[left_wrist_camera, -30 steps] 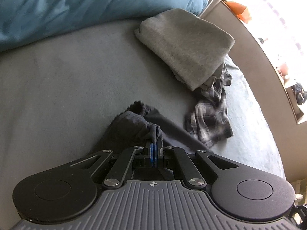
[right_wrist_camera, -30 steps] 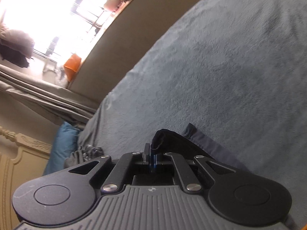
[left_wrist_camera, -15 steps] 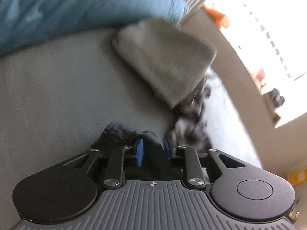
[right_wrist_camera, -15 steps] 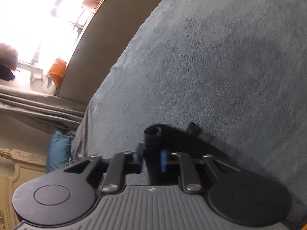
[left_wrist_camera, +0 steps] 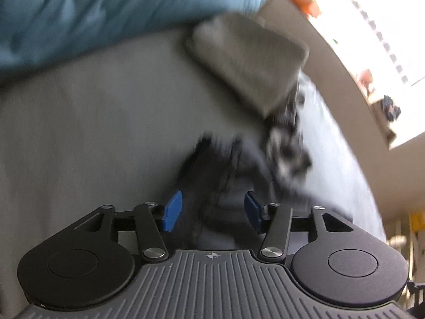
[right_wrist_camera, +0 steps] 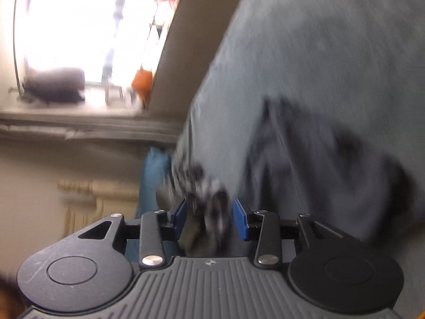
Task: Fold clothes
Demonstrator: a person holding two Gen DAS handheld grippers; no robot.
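Both our grippers have let go since a second ago: our left gripper (left_wrist_camera: 211, 207) now stands wide open over the dark garment (left_wrist_camera: 212, 167) on the grey bed (left_wrist_camera: 93, 133), gripping nothing. Our right gripper (right_wrist_camera: 209, 218) is also spread, empty, with the blurred plaid garment (right_wrist_camera: 209, 188) between its pads. At one o'clock of the left gripper lies the folded grey garment (left_wrist_camera: 247, 61), below the blue pillow (left_wrist_camera: 106, 8).
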